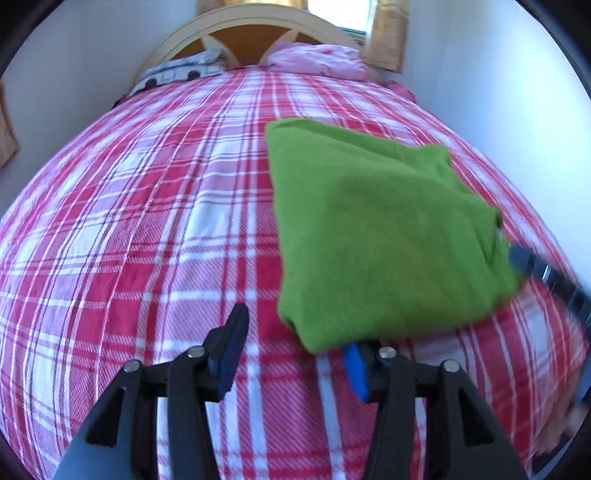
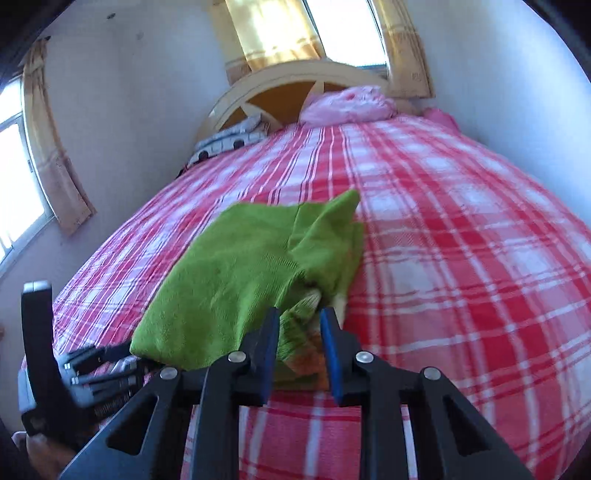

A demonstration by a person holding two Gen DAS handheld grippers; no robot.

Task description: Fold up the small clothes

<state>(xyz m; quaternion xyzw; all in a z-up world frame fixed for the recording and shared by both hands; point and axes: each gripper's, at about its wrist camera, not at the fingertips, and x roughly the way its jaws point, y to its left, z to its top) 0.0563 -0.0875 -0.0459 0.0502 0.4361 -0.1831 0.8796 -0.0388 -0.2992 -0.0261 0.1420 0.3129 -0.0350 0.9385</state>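
A green knit garment lies folded on the red and white plaid bed. My left gripper is open at the garment's near left corner; its right finger is partly under the cloth edge, its left finger on bare bedspread. The right gripper's fingers show at the garment's right side in this view. In the right wrist view the garment lies ahead on the bed. My right gripper is open with the garment's near edge between its fingers. The left gripper shows at lower left.
A pink pillow and a patterned pillow lie at the wooden headboard. White walls flank the bed. Curtained windows are at the left and behind the headboard.
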